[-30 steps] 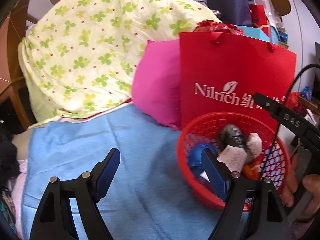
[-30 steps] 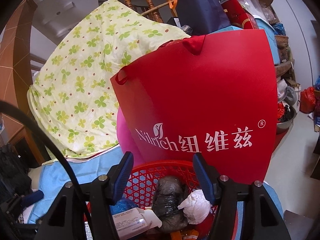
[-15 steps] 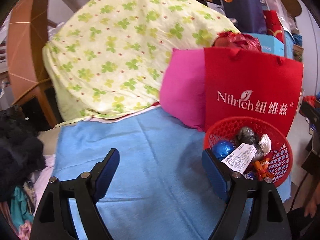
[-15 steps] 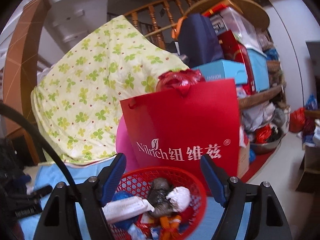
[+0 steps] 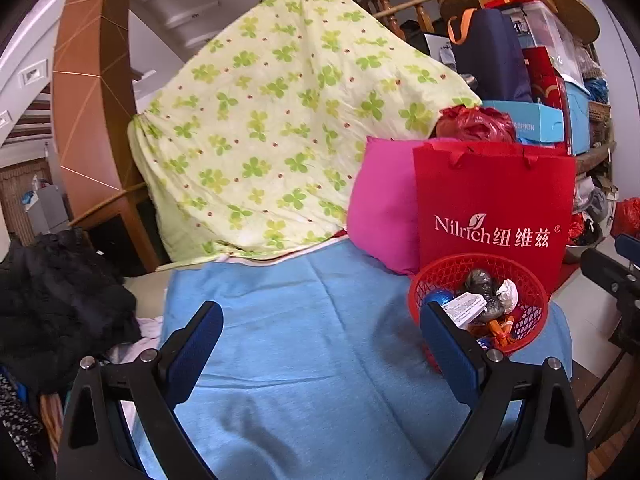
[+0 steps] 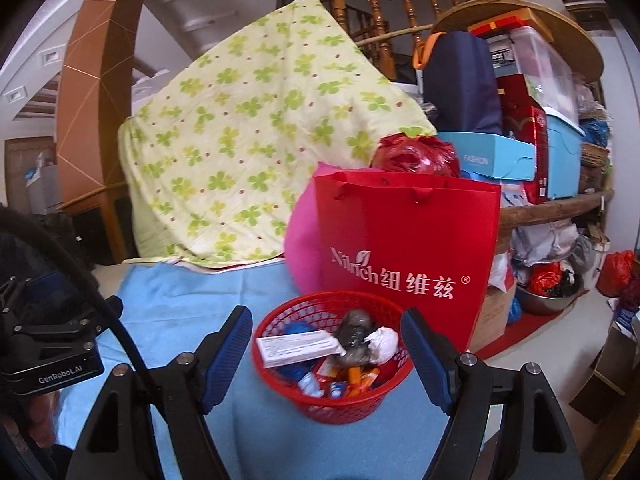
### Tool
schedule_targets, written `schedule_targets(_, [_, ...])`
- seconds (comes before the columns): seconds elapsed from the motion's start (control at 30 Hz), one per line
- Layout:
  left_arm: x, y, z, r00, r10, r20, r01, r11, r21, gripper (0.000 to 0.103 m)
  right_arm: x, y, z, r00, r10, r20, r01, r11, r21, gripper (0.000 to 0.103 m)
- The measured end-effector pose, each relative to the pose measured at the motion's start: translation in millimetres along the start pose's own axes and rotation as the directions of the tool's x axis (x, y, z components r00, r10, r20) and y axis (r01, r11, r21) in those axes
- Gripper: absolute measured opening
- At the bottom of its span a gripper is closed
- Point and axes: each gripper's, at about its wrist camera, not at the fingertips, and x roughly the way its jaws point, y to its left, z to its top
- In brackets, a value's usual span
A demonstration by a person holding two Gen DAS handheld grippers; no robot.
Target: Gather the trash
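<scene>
Evidently the gathering was done, for the red basket (image 6: 335, 364) stood near the right edge of the blue cloth (image 5: 304, 344), hard against the front of a red paper bag (image 6: 408, 248), which with the pink cushion (image 5: 380, 208) behind it probably kept the basket from sliding back. Inside lay the trash: a white carton (image 6: 298, 348) across the top, a grey wad (image 6: 354, 338), a crumpled white tissue (image 6: 382, 342) and some small orange wrappers (image 6: 360, 378) lower down. No loose litter showed on the cloth. The left gripper (image 5: 320, 344) hung over bare cloth, its jaws opening with nothing between them. The right gripper (image 6: 326, 350) faced the basket with jaws spread and empty; the basket appeared between its fingers only because it sat beyond them. A flowered quilt (image 5: 280, 128) was draped over the heap at the cloth's far edge.
</scene>
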Motion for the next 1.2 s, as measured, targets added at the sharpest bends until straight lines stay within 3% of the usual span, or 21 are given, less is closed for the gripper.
schedule_targets(0.33, [-37.9, 12.3, 5.3, 1.000, 0.023, 0.011, -0.022, 1.000, -0.021, 0.099, -26.2, 15.9, 2.7, 1.000, 0.007, -0.028, -0.008, 0.999, -0.047, 0.080])
schedule_targets(1.2, [-52.1, 6.7, 0.3, 1.000, -0.002, -0.004, 0.002, 1.000, -0.024, 0.099, -38.7, 15.2, 1.0, 0.998, 0.013, -0.064, -0.017, 0.998, -0.055, 0.080])
